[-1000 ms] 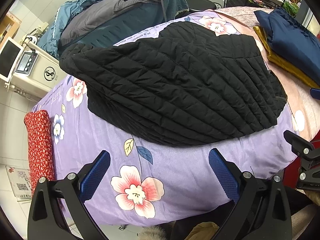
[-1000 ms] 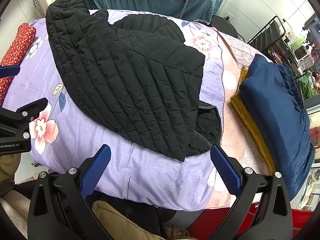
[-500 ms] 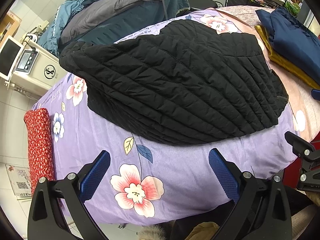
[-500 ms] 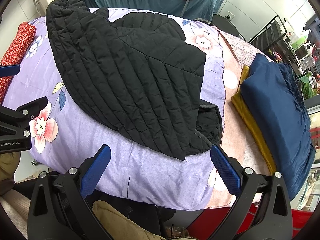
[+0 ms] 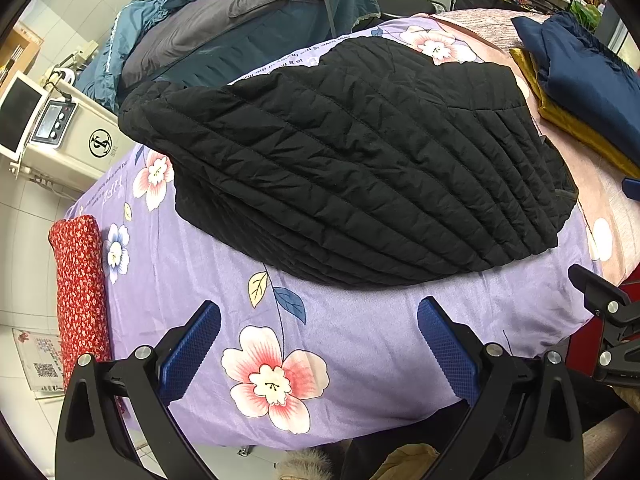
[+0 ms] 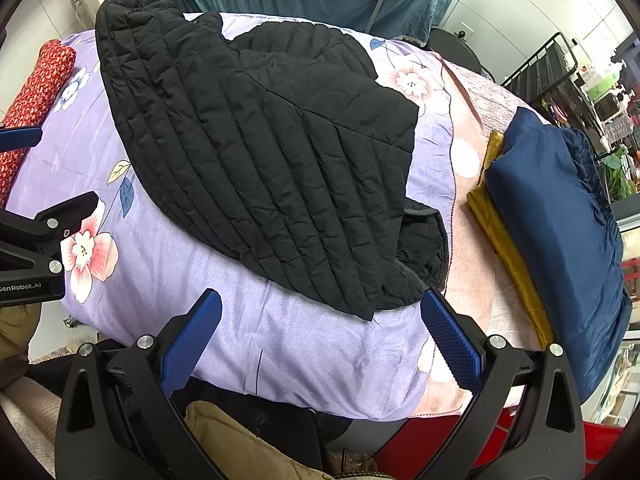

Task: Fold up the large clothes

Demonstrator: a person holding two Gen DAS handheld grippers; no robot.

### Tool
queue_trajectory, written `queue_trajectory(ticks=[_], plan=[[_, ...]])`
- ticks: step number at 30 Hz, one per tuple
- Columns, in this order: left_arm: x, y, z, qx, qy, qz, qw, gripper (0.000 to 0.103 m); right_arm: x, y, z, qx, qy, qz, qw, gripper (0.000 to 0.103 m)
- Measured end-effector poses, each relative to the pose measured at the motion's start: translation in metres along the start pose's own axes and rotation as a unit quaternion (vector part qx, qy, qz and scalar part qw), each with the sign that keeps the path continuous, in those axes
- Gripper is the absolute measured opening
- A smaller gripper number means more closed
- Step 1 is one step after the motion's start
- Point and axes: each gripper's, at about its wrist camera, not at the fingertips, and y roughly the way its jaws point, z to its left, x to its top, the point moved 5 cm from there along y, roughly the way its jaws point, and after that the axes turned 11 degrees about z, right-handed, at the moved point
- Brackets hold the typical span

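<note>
A black quilted jacket (image 5: 352,160) lies folded over on a purple floral bedsheet (image 5: 208,264); it also shows in the right wrist view (image 6: 260,152), with a bunched part sticking out at its right edge (image 6: 424,240). My left gripper (image 5: 318,344) is open and empty above the sheet's near edge, short of the jacket's hem. My right gripper (image 6: 320,336) is open and empty near the jacket's lower right corner. The left gripper's body shows at the left of the right wrist view (image 6: 36,240).
A folded navy garment (image 6: 560,220) on a mustard one (image 6: 504,232) lies right of the jacket. A red patterned roll (image 5: 80,292) lies at the sheet's left edge. A second bed with grey and teal covers (image 5: 248,36) and a white machine (image 5: 60,136) stand behind.
Both views have shifted slightly; the jacket sits a touch lower in the left wrist view. Both grippers stay open and the jacket has not moved.
</note>
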Motion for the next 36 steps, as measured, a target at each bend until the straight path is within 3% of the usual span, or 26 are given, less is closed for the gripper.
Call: queue_trajectory(ticks=[36], plan=[[-0.001, 0.005, -0.006, 0.002, -0.005, 0.014, 0.9999, 0.097, -0.001, 0.004, 0.001, 0.005, -0.009, 0.007, 1.0, 0.098]])
